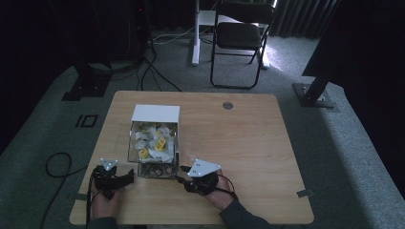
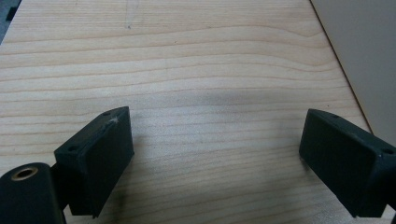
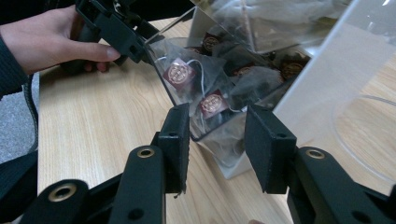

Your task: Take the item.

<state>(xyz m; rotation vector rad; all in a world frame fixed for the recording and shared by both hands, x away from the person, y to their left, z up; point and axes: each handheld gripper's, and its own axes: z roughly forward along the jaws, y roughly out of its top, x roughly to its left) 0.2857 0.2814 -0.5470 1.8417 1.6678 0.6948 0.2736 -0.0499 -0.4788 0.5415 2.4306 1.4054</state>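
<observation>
A clear plastic box [image 1: 155,113] with a white top stands left of the table's middle. Its upper part holds tea bags with yellow tags [image 1: 160,142]; its front compartment holds dark tea bags with maroon tags [image 3: 180,73]. My right gripper [image 3: 217,114] is open, its jaws set either side of the box's near front corner, apart from it. In the high view the right gripper [image 1: 184,181] is just in front of the box. My left gripper [image 2: 217,121] is wide open over bare wood, and in the high view the left gripper [image 1: 126,176] sits at the box's front left.
The wooden table [image 1: 239,143] has a round cable grommet [image 1: 228,105] near its far edge. A folding chair [image 1: 241,36] and dark stand bases stand on the carpet beyond. A cable [image 1: 59,164] loops on the floor at the left.
</observation>
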